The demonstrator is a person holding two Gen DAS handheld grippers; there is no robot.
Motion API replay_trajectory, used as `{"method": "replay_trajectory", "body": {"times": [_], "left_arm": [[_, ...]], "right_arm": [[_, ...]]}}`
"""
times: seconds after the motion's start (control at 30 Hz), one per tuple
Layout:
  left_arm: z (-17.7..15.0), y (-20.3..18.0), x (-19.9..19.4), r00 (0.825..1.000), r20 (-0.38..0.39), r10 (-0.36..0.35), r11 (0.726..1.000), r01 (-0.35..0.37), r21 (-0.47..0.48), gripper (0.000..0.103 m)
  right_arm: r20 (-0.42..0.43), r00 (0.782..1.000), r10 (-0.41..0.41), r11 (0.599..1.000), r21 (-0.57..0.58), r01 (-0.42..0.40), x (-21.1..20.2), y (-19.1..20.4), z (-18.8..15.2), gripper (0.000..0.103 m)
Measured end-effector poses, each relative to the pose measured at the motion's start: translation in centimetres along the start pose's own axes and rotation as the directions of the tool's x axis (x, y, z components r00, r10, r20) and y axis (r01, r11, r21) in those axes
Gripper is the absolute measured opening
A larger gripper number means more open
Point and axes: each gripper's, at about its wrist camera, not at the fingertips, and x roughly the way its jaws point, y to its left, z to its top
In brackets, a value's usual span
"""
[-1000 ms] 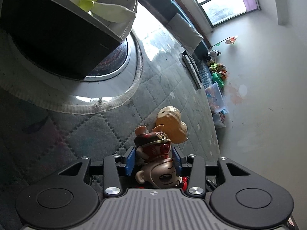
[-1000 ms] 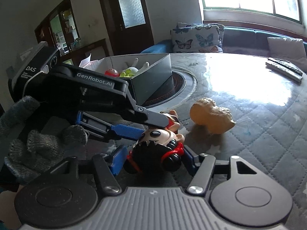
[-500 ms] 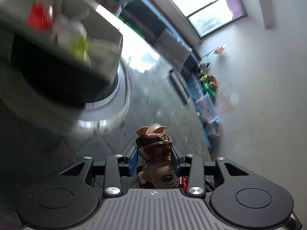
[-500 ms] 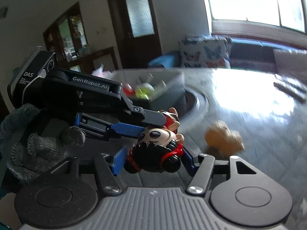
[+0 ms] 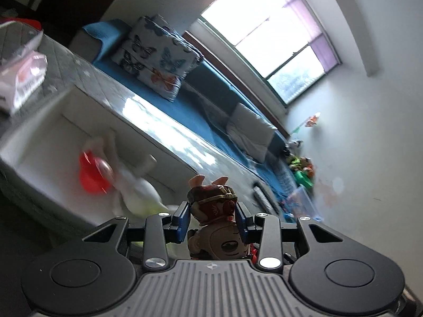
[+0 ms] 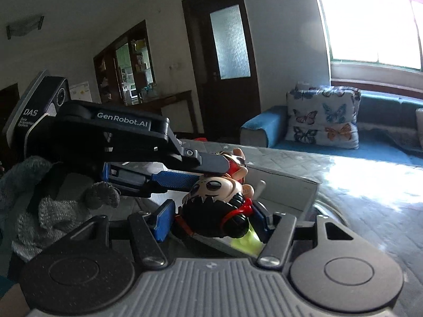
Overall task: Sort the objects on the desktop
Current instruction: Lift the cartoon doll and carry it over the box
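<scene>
Two claws closed on one figure [image 5: 211, 206]: left gripper [image 5: 212, 218] pinches across its capped head, right gripper [image 6: 211, 219] across its dark lower half, just above the box [image 5: 87, 97] at the near rim. Lies lengthwise from the right claw's mouth up and away over the box, head end farther in, touching both claws alike. Seems poised for a drop beside the red toy [image 5: 92, 174] and white toy [image 5: 137, 187] inside the box, calling for both pairs of pads to part together.
</scene>
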Motion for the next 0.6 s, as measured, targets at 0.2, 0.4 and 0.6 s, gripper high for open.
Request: {"method": "replay_trajectory", "body": {"times": [0.2, 0.4, 0.6], "left_arm": [[4.4, 2.5, 0.5, 0.999, 0.024, 0.039, 0.999, -0.039, -0.016, 0.040], [5.7, 5.5, 3.1, 0.998, -0.022, 0.061, 0.997, -0.061, -0.046, 0.040], [5.5, 7.1, 4.3, 0.995, -0.060, 0.074, 0.996, -0.077, -0.053, 0.040]], "right_arm": [[-0.061, 0.998, 0.012, 0.999, 0.050, -0.009, 5.5, -1.0, 1.1, 0.062], [-0.141, 0.990, 0.013, 0.995, 0.097, 0.001, 9.2, -2.1, 0.7, 0.062], [-0.202, 0.979, 0.017, 0.992, 0.122, 0.008, 11.2, -2.6, -0.1, 0.062]]}}
